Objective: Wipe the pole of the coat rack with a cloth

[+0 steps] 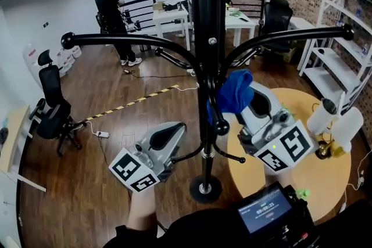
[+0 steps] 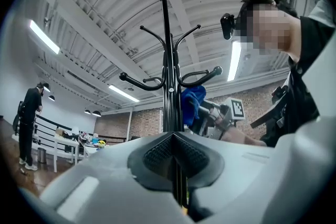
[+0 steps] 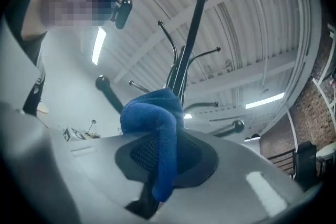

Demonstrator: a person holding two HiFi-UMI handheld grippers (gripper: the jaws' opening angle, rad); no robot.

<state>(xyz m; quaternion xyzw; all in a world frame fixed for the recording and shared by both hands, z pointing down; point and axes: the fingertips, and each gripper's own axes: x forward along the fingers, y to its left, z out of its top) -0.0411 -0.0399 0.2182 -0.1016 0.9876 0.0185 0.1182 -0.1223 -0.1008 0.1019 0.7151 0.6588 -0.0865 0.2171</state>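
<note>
— Nearest the head camera sits a small lit screen (image 1: pixel 268 210) on the wearer's chest, on the near side of the pole (image 1: pixel 207 67).

— Where's your left side?

— I have the left tongs (image 2: pixel 174 140) low down, just left of the pole and a little above its round base (image 1: pixel 204 187). Their pads are drawn together to a thin dark slit with nothing between them. In their own view the pole rises straight behind them.

— And the cloth?

— I see the blue cloth (image 1: pixel 232 93) pinched in the right tongs (image 3: pixel 163 144). The jaws are closed on a fold and a tail hangs down over the pads. It lies against the right side of the pole, just under the spot where the curved hooks (image 1: pixel 133 40) branch off.

— Anything else around?

— Right of the pole I see a round wooden tabletop (image 1: pixel 325 183). Left of the pole, well apart, a black office chair (image 1: pixel 52 107) stands on the wood floor (image 1: pixel 145 119). Far beyond the pole, to its left, a person (image 1: pixel 113 14) stands by a railing (image 1: pixel 151 3), back to me.
</note>
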